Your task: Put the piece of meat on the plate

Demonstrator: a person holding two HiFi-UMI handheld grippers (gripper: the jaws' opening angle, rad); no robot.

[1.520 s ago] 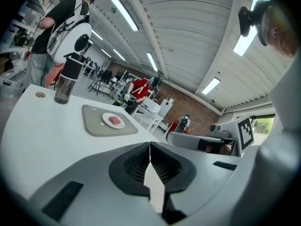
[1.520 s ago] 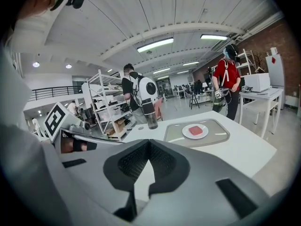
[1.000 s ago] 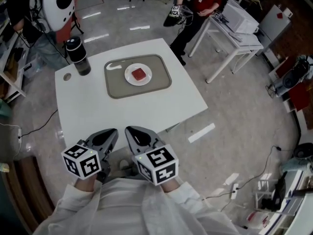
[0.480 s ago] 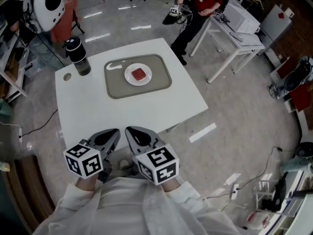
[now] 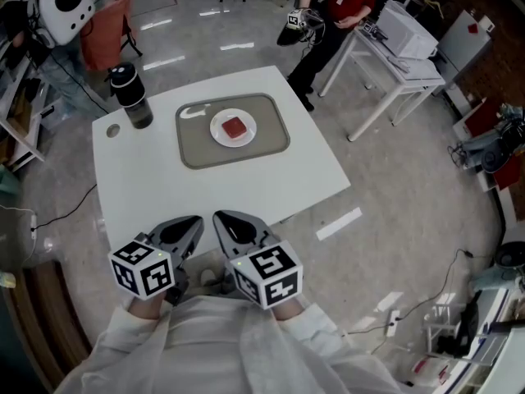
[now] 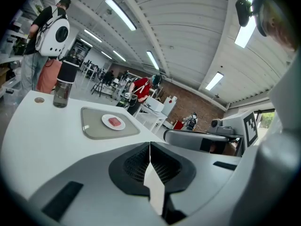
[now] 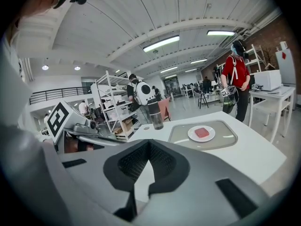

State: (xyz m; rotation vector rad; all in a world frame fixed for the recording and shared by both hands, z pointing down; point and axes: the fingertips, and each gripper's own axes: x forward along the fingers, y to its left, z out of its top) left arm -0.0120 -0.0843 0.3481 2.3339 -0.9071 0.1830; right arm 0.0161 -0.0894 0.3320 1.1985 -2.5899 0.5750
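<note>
No lettering, brand or number can be read on anything in sight here.

The head view looks steeply down from above the person, close to the near edge of the white square tabletop (image 5: 205, 187), and takes all of it in. The cameras on the left tool (image 5: 190, 222) and right tool (image 5: 223, 218) sit low, side by side off that near edge, facing across toward the far edge. All three views share the grey rounded tray (image 5: 197, 148), the small white round plate (image 5: 218, 129) and the dark-capped bottle (image 5: 131, 95).
</note>
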